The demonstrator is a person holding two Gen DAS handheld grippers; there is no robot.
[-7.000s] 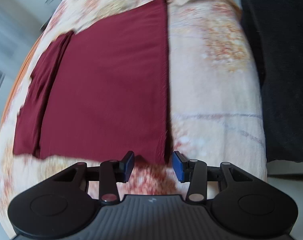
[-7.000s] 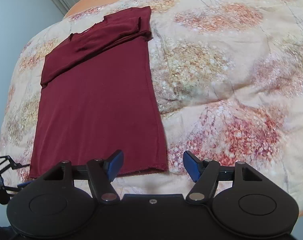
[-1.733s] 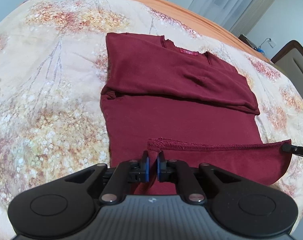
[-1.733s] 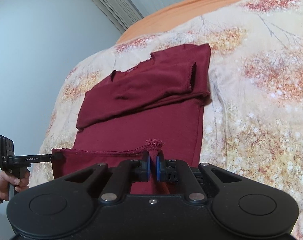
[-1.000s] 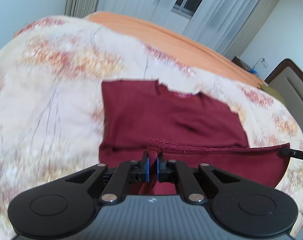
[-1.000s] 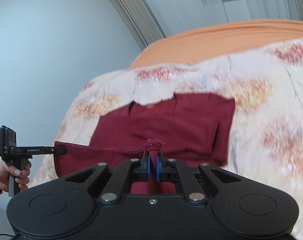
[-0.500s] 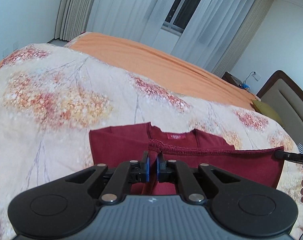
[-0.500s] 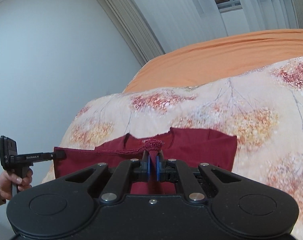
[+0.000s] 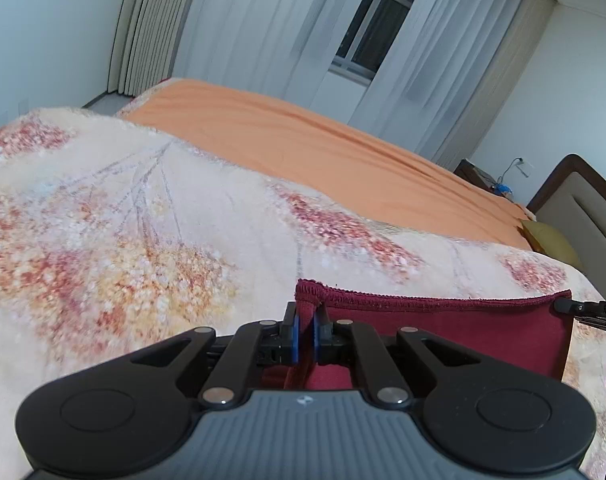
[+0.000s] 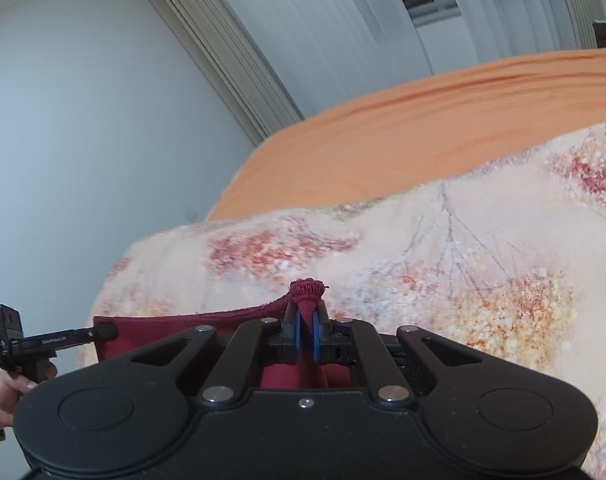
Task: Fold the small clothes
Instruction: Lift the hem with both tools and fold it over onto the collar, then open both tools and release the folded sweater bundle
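The dark red shirt (image 9: 443,328) hangs as a taut band between my two grippers above the floral quilt (image 9: 143,240). My left gripper (image 9: 304,332) is shut on the left corner of its hem, blue pads pinching the cloth. My right gripper (image 10: 305,334) is shut on the other hem corner, which bunches up above the pads. In the right wrist view the dark red shirt (image 10: 191,326) stretches left to the left gripper's fingertip. The rest of the shirt, with collar and sleeves, is hidden below the gripper bodies.
An orange sheet (image 9: 323,148) covers the far part of the bed. White curtains (image 9: 303,28) and a window stand behind. A padded headboard (image 9: 583,208) and yellow pillow (image 9: 551,240) lie at the right. A hand (image 10: 7,392) holds the left gripper's handle.
Both grippers carried the hem forward over the shirt toward the collar. The folded body and collar, visible a second ago, have slipped out of sight under the grippers. Both grips stayed shut.
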